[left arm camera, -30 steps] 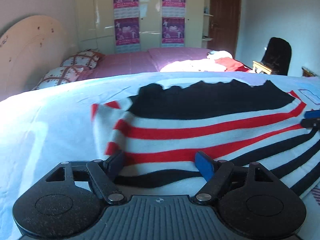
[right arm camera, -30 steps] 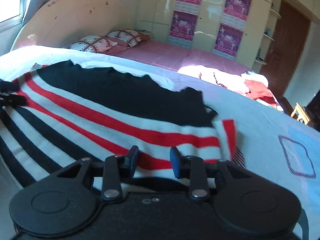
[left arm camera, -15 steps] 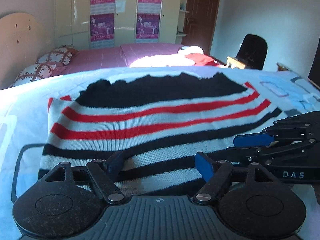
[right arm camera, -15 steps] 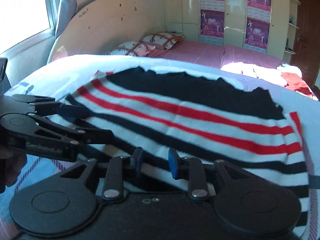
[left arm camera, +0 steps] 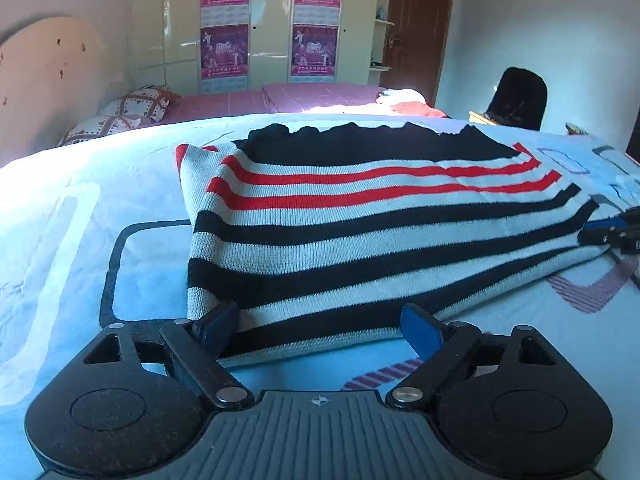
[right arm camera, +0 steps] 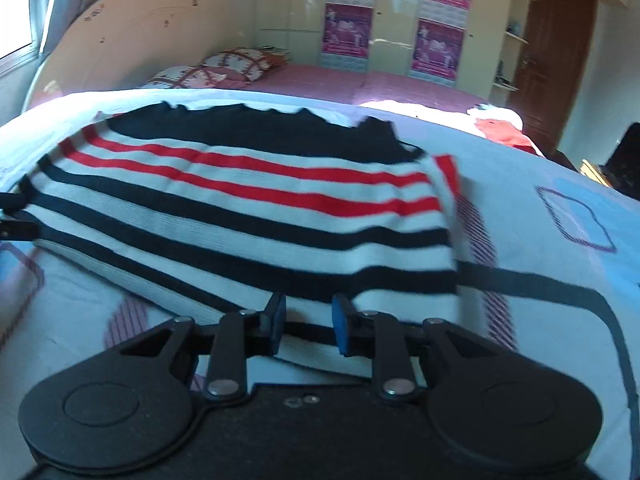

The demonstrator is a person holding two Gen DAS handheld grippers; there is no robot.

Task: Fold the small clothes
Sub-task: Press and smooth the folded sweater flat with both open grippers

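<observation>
Bed sheet (left arm camera: 60, 208), pale blue with printed outlines, carries the striped sweater (left arm camera: 360, 220), folded flat across it, black band at the far edge, red then black stripes toward the cameras. Left gripper (left arm camera: 320, 326) at the near hem, jaws wide and just been opening, hem between them, unpinched. Right gripper (right arm camera: 307, 326) narrow, jaws just been closing with hem between them; can't tell if it's clamped.

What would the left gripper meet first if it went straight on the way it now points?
Probably the near hem of the striped sweater: it already lies between the open left gripper fingers, on the bedsheet.
</observation>
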